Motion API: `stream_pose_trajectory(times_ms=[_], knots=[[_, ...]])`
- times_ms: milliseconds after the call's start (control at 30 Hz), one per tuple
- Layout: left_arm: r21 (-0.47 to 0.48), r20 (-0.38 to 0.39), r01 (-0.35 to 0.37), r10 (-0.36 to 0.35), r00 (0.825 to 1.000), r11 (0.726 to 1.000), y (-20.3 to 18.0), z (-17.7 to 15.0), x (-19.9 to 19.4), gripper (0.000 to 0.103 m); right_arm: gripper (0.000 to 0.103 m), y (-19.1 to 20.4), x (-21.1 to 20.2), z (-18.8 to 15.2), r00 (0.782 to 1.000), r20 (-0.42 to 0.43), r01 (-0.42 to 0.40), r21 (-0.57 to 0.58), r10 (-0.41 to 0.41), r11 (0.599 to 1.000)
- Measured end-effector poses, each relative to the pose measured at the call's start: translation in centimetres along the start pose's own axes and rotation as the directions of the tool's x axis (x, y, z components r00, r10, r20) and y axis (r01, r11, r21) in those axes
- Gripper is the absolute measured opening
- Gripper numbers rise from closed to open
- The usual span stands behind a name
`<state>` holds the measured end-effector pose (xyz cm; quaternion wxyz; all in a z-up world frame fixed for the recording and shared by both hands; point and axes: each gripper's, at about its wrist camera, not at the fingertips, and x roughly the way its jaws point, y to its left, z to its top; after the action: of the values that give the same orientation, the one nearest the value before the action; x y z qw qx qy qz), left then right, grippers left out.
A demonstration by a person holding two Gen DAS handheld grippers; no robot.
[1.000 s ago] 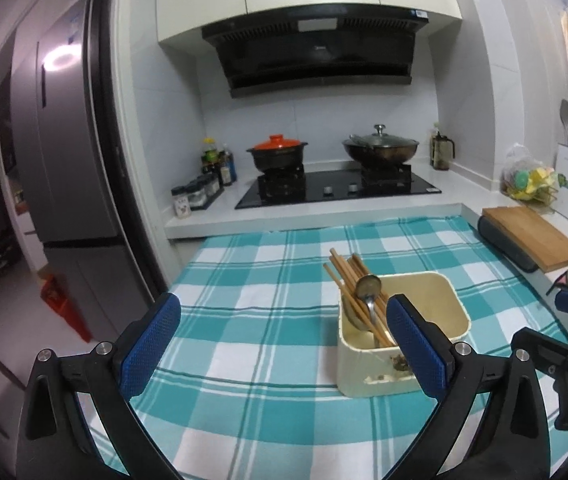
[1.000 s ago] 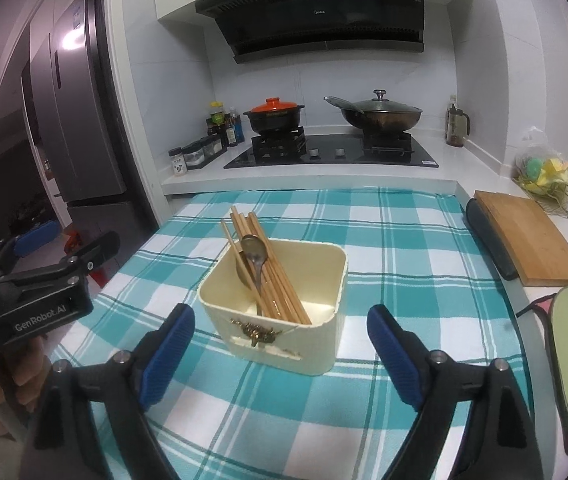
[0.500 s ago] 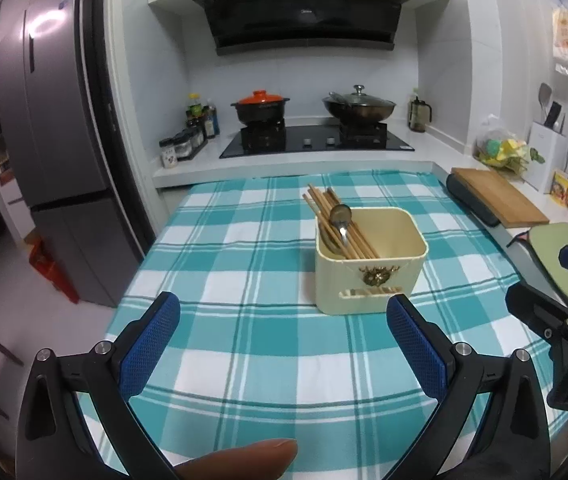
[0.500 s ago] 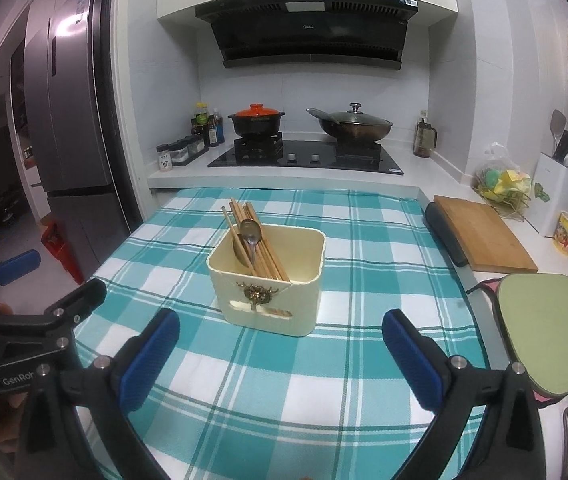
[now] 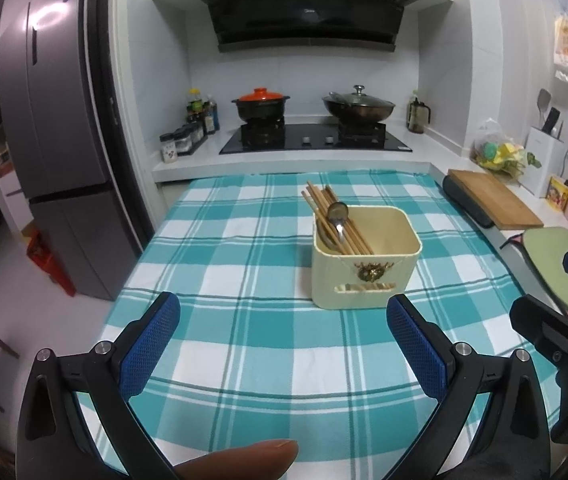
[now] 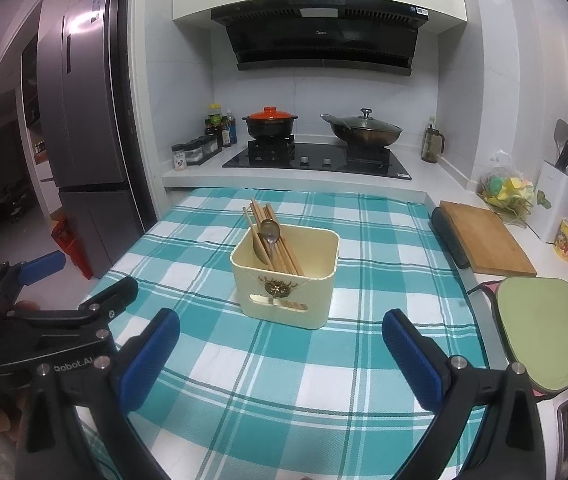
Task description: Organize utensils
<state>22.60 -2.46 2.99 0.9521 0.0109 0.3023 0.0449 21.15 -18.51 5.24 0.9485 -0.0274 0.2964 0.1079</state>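
Observation:
A cream utensil box (image 5: 365, 264) stands on the teal checked tablecloth (image 5: 243, 280). It also shows in the right wrist view (image 6: 286, 280). Wooden chopsticks (image 5: 334, 220) and a metal spoon (image 5: 338, 213) lean in its left part; they show in the right wrist view too, chopsticks (image 6: 275, 240) and spoon (image 6: 270, 231). My left gripper (image 5: 281, 344) is open and empty, near the table's front edge, well short of the box. My right gripper (image 6: 279, 352) is open and empty, also short of the box. Each gripper shows at the edge of the other's view.
A wooden cutting board (image 6: 484, 236) and a green mat (image 6: 544, 336) lie on the counter to the right. A hob with an orange-lidded pot (image 5: 261, 102) and a wok (image 5: 358, 106) is behind the table. A fridge (image 5: 55, 140) stands at left.
Both grippers have pulled back from the box, which now looks smaller and farther away. Both stay open and empty. A fingertip shows at the bottom of the left wrist view.

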Motion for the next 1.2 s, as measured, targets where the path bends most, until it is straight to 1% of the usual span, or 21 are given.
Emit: stream_pose_trajectory(times_ms=[467,1200], knots=[[0.004,0.000,-0.036,0.036,0.999,0.999,0.36,0.14,-0.08,0.103,0.103,0.00,0.13,0.10,1.000,-0.005,0.018,-0.007,-0.018,1.000],[0.011,0.005,-0.028,0.028,1.000,1.000,0.13,0.11,-0.55,0.103,0.103,0.32,-0.64,0.33,1.000,0.007,0.020,-0.022,-0.020,1.000]])
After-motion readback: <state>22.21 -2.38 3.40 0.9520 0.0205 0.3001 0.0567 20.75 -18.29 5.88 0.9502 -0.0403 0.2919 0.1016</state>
